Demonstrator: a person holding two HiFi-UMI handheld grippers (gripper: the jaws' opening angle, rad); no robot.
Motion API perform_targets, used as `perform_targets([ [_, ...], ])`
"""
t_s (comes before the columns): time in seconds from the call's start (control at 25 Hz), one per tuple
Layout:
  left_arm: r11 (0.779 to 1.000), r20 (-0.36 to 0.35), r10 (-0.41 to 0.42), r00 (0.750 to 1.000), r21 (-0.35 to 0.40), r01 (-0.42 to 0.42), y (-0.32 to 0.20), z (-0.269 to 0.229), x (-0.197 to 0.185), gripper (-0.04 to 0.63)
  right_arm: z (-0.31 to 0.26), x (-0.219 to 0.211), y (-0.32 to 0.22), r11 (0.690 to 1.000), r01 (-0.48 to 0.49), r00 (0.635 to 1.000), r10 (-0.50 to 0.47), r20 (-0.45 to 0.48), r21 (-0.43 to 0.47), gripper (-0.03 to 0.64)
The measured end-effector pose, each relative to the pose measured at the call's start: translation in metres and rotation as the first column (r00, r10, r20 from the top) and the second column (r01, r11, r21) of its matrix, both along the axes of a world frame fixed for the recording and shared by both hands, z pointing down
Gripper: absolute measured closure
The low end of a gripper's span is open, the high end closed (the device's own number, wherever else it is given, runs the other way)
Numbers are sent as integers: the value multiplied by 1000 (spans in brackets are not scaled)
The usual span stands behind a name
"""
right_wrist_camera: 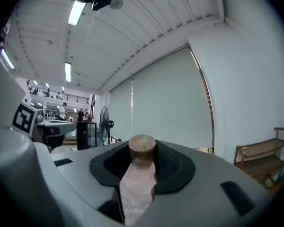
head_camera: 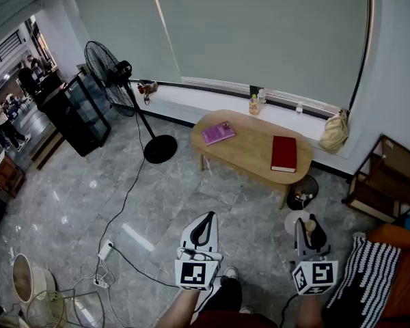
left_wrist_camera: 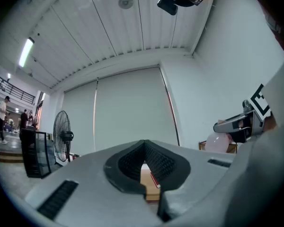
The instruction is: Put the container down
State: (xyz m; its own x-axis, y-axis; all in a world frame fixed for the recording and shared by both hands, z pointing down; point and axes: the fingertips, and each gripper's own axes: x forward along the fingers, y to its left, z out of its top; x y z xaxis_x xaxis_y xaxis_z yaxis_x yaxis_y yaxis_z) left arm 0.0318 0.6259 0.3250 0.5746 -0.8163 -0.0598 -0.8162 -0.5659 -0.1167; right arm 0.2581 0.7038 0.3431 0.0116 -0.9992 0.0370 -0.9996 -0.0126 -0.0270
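Container [right_wrist_camera: 137,186] between jaws of right tool [right_wrist_camera: 142,150]

head: high, steeply down | gripper views: level, forward | shared: fan [head_camera: 108,68]

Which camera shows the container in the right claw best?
Right gripper view: the container sits close-up in the right claw. Head view shows it small; left gripper view, not clearly.

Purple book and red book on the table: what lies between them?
Nothing: the head view shows bare oval wooden table between the purple book and the red book.
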Motion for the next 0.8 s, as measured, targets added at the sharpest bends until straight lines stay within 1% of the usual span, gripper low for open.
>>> perform_targets([
  [0.16,999,-3,-9,1000,33,9,52,-10,-8,589,-2,-7,55,1000,-4,1000,4,-10,3,483],
  [0.36,999,1,-10,1000,49,10,98,-19,-11,589,-6,-14,96,1000,0,1000,0,-20,0,483],
  [0.48,998,7,-11,1000,66,11,115,-22,-11,589,-6,-16,109,1000,3,1000,-3,-12,-1,483],
  [0.6,998,6,-11,1000,62,11,124,-23,-13,589,-6,-16,117,1000,-7,1000,7,-2,-2,483],
  [0.72,997,3,-17,1000,69,17,126,-21,-17,589,-5,-19,115,1000,-7,1000,7,-7,-1,483],
  [0.8,998,2,-28,1000,61,28,124,-18,-23,589,-4,-23,110,1000,1,1000,-1,-11,0,484],
])
